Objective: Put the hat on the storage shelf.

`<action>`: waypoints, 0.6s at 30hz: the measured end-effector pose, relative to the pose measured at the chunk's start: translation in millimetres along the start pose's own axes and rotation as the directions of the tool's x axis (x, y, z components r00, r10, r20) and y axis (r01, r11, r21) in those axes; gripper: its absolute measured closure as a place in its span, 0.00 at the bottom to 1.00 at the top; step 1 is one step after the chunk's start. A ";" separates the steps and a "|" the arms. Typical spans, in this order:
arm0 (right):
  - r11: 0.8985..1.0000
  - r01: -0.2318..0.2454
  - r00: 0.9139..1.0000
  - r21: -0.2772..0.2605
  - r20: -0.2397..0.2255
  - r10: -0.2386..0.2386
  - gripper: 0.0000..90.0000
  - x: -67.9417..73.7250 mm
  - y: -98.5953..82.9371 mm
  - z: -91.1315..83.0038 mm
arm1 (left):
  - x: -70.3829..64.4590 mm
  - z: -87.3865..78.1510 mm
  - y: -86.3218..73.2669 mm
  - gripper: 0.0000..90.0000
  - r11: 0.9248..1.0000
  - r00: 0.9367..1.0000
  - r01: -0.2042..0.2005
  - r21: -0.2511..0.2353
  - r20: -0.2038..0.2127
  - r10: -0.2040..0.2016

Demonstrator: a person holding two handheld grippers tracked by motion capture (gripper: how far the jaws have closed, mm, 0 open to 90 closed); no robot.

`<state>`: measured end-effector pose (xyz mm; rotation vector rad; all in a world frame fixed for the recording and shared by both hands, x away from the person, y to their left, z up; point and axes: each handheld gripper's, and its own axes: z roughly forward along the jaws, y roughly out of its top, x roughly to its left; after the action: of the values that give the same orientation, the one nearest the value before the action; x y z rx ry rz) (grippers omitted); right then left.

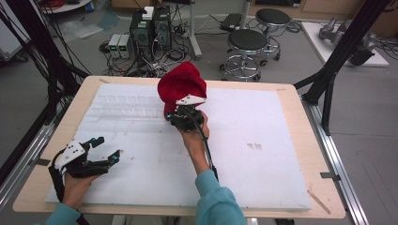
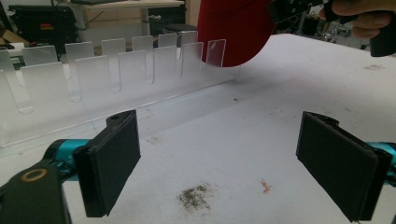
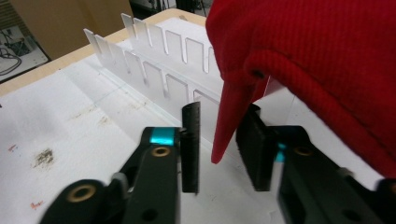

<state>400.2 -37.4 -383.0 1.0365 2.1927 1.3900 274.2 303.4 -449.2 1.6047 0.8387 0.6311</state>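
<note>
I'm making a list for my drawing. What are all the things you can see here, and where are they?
Red cap: one, red, held up above the middle of the table by its brim.
Clear rack: one, see-through plastic with two rows of slots, on the white board at the far left.
White board: one, white, covering most of the table top.
Table: one, light wood.
Stools: two, black seats, on the floor beyond the table.
Computer boxes: several, dark and grey, on the floor at the back.
Right gripper: one, black, jaws closed on the cap's brim.
Left gripper: one, black, jaws open, near left of the board.
</note>
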 end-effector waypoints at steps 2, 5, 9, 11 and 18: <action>1.000 0.007 1.000 -0.004 0.012 -0.007 0.51 1.4 -0.1 -3.8 | 0.4 -0.2 0.0 0.16 1.000 1.000 0.003 0.001 -0.001 -0.003; 1.000 0.001 1.000 0.028 0.023 -0.002 0.34 3.2 -0.1 -7.8 | 0.4 0.0 0.0 0.16 1.000 1.000 0.004 0.002 -0.002 -0.004; 0.998 0.018 1.000 0.055 -0.017 -0.017 0.19 8.6 -2.1 -30.1 | 0.5 -0.1 0.1 0.15 1.000 1.000 0.007 0.000 -0.001 -0.007; 0.999 0.048 0.999 0.000 0.017 -0.048 0.15 12.3 -7.9 -47.7 | 1.3 -0.5 -0.1 0.15 1.000 1.000 0.012 -0.002 -0.002 -0.012; 0.993 0.045 0.997 -0.108 0.070 -0.038 0.13 -0.7 -20.5 -109.8 | 1.1 -0.2 0.0 0.15 1.000 1.000 0.020 -0.003 -0.010 -0.020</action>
<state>324.1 -112.4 -350.6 0.9790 2.0529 1.4184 274.7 304.4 -449.3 1.5898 0.8596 0.6260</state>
